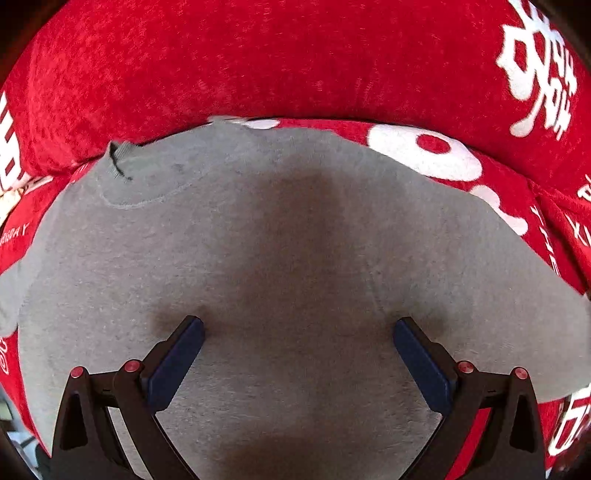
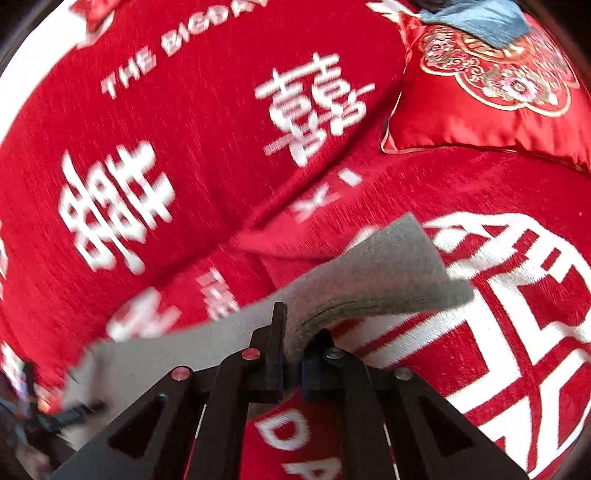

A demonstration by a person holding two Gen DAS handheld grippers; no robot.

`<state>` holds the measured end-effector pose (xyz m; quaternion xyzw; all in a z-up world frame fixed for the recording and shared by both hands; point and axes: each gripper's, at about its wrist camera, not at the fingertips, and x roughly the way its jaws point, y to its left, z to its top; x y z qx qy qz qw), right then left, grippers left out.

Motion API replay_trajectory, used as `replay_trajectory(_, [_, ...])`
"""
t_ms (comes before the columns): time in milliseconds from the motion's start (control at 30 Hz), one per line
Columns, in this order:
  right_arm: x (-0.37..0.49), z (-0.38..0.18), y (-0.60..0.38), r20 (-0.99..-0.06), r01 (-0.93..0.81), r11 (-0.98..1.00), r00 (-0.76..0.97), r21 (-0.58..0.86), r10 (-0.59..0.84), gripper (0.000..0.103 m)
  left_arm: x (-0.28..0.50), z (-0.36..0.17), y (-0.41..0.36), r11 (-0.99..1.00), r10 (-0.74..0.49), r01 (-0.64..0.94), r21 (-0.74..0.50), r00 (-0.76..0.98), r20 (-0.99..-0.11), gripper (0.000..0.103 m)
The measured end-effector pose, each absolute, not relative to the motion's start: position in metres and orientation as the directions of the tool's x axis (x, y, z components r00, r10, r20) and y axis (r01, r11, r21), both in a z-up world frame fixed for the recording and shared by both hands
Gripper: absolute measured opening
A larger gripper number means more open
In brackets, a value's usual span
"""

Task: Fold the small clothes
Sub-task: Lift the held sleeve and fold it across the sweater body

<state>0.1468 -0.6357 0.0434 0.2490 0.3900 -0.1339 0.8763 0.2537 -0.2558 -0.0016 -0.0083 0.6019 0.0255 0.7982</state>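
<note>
Jaws pinch rumpled grey garment (image 2: 373,280).

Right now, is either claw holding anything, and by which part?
The right claw grips the grey garment at its edge. The left claw is open above it, holding nothing.

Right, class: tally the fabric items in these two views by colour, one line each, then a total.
Grey: 1, the garment, pinched by the right gripper
Red: 2, the sofa cover and the cushion
Blue: 1, the cloth on the cushion
Total: 4
</note>
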Motion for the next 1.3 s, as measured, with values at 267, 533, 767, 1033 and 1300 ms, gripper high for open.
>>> replay_trajectory(267, [0.138,0.002,-0.678,-0.759,0.519,0.737,0.651,0.433,-0.013,0.066,0.265,0.005,-0.256,0.998,0.043,-0.052,0.030,0.281,-0.959,0.103])
replay_trajectory(533, [0.139,-0.003,-0.682,-0.785,0.502,0.771,0.619,0.392,-0.003,0.008,0.298,-0.002,-0.273,0.997,0.069,-0.052,0.056,0.298,-0.952,0.103])
replay_trajectory(767, [0.145,-0.002,-0.678,-0.814,0.497,0.807,0.580,0.321,-0.033,0.008,0.289,-0.007,-0.275,0.998,0.039,-0.064,0.024,0.252,-0.967,0.103])
replay_trajectory(1033, [0.140,0.042,-0.668,-0.759,0.476,0.817,0.647,0.325,-0.075,0.007,0.215,0.001,-0.278,1.000,0.014,-0.012,0.010,0.316,-0.949,0.103])
replay_trajectory(1300, [0.142,0.133,-0.605,-0.676,0.371,0.891,0.729,0.262,-0.105,0.007,0.195,0.036,-0.243,0.999,-0.038,0.004,-0.039,0.331,-0.943,0.103])
